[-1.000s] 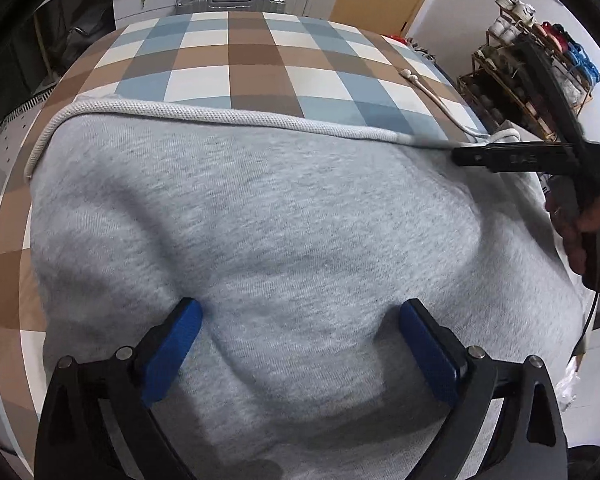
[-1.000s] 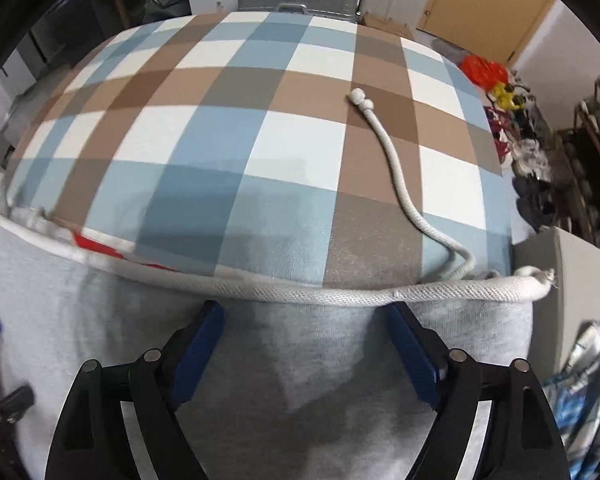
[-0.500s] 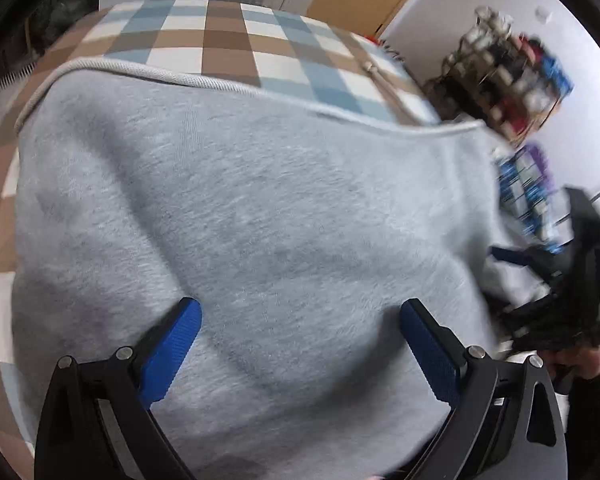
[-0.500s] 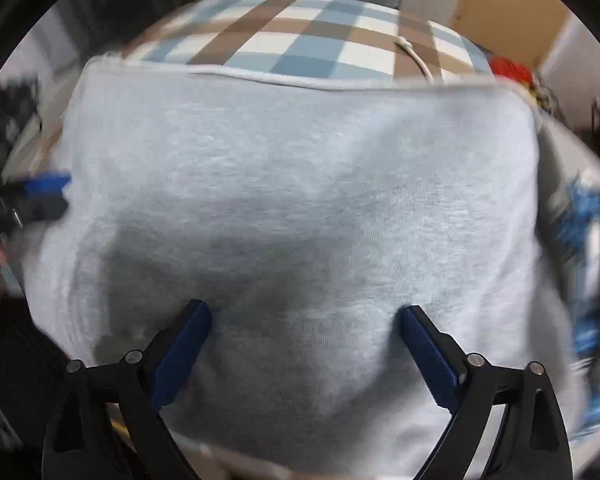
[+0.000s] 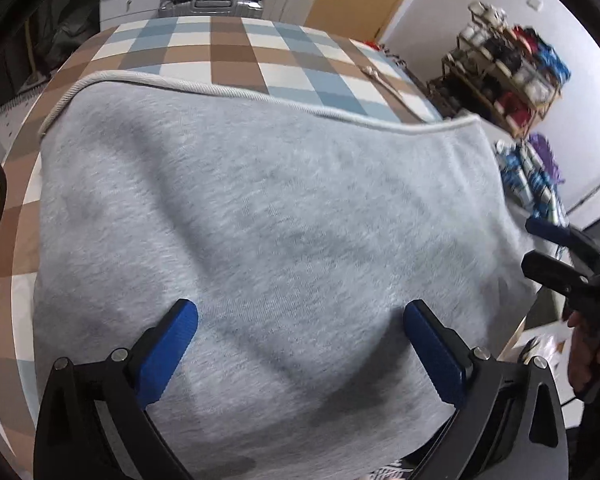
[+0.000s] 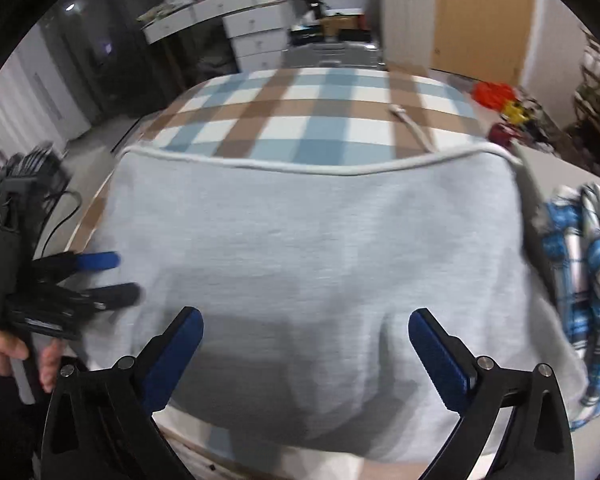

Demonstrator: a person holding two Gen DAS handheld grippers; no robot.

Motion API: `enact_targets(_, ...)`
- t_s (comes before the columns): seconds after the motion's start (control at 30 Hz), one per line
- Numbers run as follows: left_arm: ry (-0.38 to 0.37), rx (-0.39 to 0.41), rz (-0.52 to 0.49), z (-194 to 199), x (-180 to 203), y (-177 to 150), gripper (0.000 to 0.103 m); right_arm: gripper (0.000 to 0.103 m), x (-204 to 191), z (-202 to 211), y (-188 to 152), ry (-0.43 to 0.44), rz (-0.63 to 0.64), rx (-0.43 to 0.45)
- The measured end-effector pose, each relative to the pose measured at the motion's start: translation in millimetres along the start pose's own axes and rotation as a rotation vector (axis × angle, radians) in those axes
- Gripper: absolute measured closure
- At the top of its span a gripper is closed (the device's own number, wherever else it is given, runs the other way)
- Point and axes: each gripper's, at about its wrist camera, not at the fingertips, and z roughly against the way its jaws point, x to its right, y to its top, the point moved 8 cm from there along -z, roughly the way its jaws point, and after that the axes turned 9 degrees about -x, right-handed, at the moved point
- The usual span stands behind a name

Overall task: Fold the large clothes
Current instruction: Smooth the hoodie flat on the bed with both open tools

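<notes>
Grey garment [image 5: 268,232]: one large fleece piece, lying flat across the near end of the bed [image 5: 228,52] and reaching almost from its left edge to its right edge, with its near part running toward the near edge. Its cord-trimmed border [image 5: 236,92] is running straight across the checked cover, probably because a fold has been laid there and the fabric is being left spread for the next one. One white drawstring [image 6: 414,126] is trailing from the far right corner of the garment toward the far edge of the bed.

Two tools are showing. The left tool [image 5: 300,320] is hovering above the near part of the garment, jaws spread wide, nothing between the pads. The right tool [image 6: 305,322] is likewise gaping over the near edge; its jaws have just been opening, and no cloth is caught between them. Both are apparently standing released so that a fresh hold can be chosen.

One blue-and-white checked cloth [image 6: 580,264] is lying in a heap beyond the right edge of the bed.
</notes>
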Motion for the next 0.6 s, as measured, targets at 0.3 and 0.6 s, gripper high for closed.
enact_targets(0.3,0.075,0.003,-0.029,-6,1,0,0.003,0.000,-20,-63,-10,-0.065,0.055,-0.127)
enact_targets(0.6,0.064,0.013,-0.031,-5,-2,-1,0.003,0.000,18,0,-8,-0.021,-0.025,0.024)
